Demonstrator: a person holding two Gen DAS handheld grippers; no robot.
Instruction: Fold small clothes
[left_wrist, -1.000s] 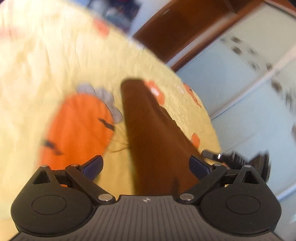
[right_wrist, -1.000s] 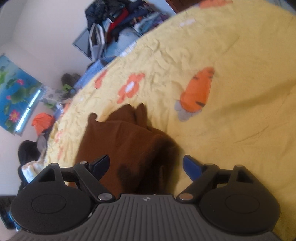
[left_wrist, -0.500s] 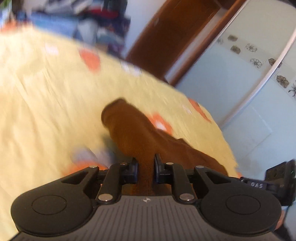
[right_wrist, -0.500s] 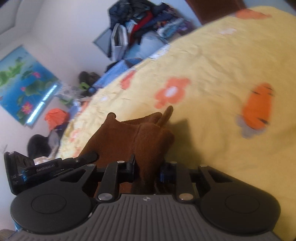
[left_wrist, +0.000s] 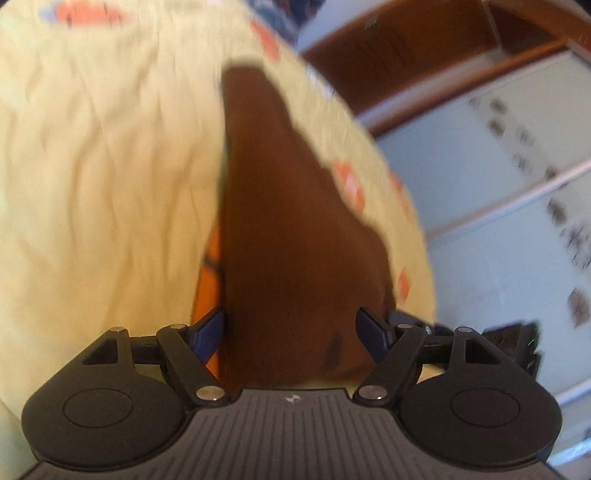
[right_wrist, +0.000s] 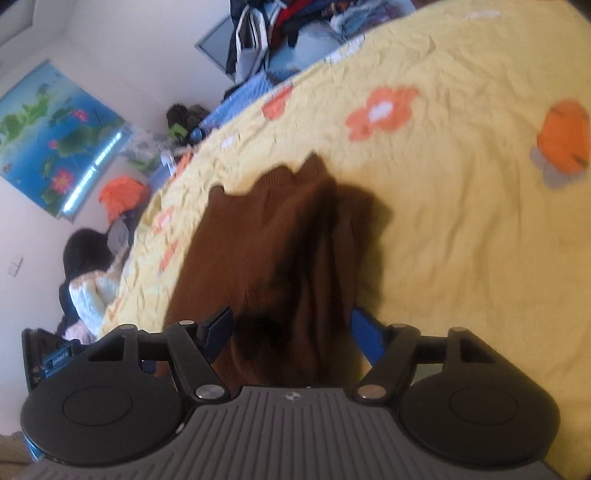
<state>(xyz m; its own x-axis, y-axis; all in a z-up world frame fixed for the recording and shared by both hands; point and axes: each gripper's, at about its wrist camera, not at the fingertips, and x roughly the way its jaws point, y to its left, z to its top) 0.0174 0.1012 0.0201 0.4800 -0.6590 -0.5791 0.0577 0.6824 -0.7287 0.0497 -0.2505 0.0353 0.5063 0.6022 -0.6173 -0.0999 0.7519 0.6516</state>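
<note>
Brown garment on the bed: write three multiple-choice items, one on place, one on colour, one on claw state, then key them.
1. The brown garment lies on:
A. a yellow sheet
B. a wooden floor
C. a chair

2. The flowers printed on the sheet are:
A. purple
B. orange
C. green

3. The right claw is:
A. shut on the garment
B. shut on nothing
C. open, garment between its fingers

Key: 1 A, yellow cloth surrounds it; 2 B, orange petals show; 3 C, its jaws have just been opening, pads clear of the cloth.
</note>
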